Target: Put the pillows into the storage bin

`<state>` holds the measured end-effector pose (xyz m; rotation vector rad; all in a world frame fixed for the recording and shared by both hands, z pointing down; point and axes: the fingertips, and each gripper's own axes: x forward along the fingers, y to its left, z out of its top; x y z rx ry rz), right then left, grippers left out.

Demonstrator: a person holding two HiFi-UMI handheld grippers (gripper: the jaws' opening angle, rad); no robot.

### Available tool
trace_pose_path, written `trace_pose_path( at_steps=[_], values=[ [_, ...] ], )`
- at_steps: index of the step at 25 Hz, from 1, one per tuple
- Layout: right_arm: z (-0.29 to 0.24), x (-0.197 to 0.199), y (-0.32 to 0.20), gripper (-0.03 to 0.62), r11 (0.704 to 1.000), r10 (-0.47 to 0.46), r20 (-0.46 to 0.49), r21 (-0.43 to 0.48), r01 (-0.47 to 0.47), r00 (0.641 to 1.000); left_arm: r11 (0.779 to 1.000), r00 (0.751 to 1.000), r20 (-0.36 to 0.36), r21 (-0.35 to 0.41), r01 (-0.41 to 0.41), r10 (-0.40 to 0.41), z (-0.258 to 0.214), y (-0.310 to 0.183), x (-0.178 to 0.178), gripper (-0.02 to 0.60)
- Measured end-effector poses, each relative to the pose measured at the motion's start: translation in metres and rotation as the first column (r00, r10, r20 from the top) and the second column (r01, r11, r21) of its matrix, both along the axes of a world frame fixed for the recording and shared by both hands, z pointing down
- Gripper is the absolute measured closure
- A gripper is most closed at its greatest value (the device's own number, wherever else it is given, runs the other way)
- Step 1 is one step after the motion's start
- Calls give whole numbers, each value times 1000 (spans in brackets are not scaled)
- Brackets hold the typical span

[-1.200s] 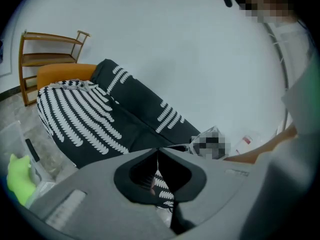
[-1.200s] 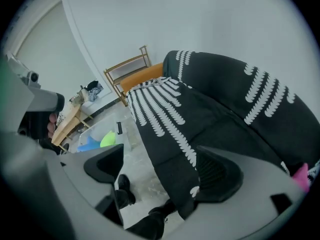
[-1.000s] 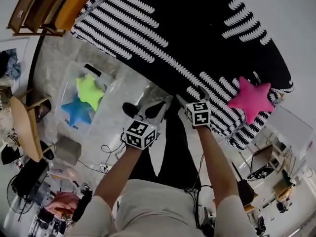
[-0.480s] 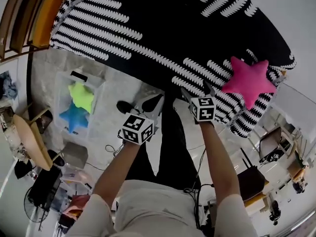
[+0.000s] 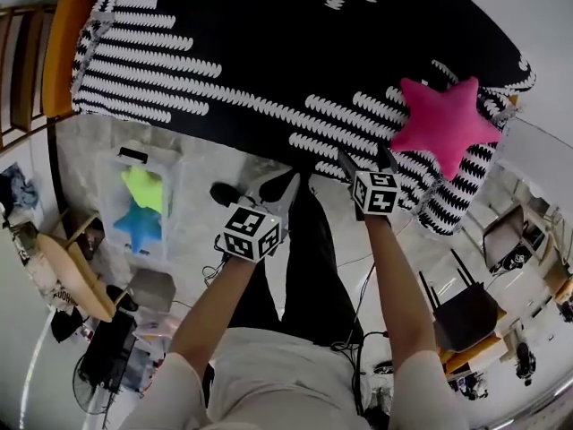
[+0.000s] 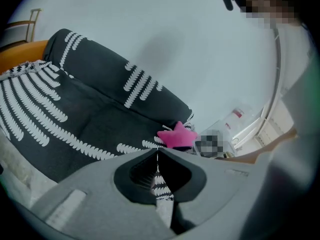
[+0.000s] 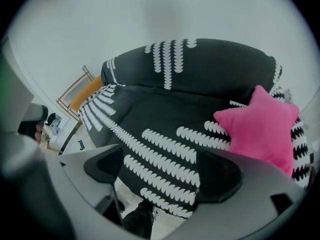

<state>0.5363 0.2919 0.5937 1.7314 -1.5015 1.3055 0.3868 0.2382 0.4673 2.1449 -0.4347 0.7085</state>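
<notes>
Pink star pillow [image 5: 445, 122] lies on black-and-white patterned sofa [image 5: 269, 52].

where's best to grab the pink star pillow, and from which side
Probably the point of the pink star pillow nearest the right gripper, coming from the front edge of the sofa: it lies face up, and its points are slimmer than its plump middle.

A black-and-white patterned sofa [image 5: 269, 52] fills the upper frame, its seat bare except for a pink star pillow [image 5: 445, 124] at upper right, with nothing between that and the right gripper [image 5: 365, 158]. Open pale floor [image 5: 206, 161] at centre left leads to the clear storage bin [image 5: 109, 195], half filled by two star pillows [image 5: 143, 188].
</notes>
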Motion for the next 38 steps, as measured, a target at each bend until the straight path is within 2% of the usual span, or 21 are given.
trace_pose_path(
  at_steps=[4,8,14,19,25,28,33,38],
  values=[
    [14,41,21,157,993,117,-2,-20,-117,993,998,998,5,-5,-56,56,6,10,29,563],
    [28,67,41,157,973,225,-9,-44,-225,974,993,992,17,-17,-121,121,16,15,45,563],
    [47,108,59,157,943,327,-16,-62,-328,945,984,984,28,-27,-175,176,32,18,78,563],
    [68,139,80,157,878,472,-11,-88,-471,882,973,974,23,-38,-226,227,43,24,105,563],
    [97,178,100,157,825,552,-58,-109,-555,832,966,967,21,-51,-253,255,64,28,133,563],
    [112,194,110,157,784,607,-65,-118,-610,792,964,965,22,-63,-259,260,75,32,143,563],
    [127,206,115,148,695,705,-75,-125,-708,705,962,965,27,-80,-260,262,86,32,140,563],
    [139,213,104,112,659,740,-86,-110,-744,668,966,968,41,-92,-242,247,95,28,131,563]
  ],
)
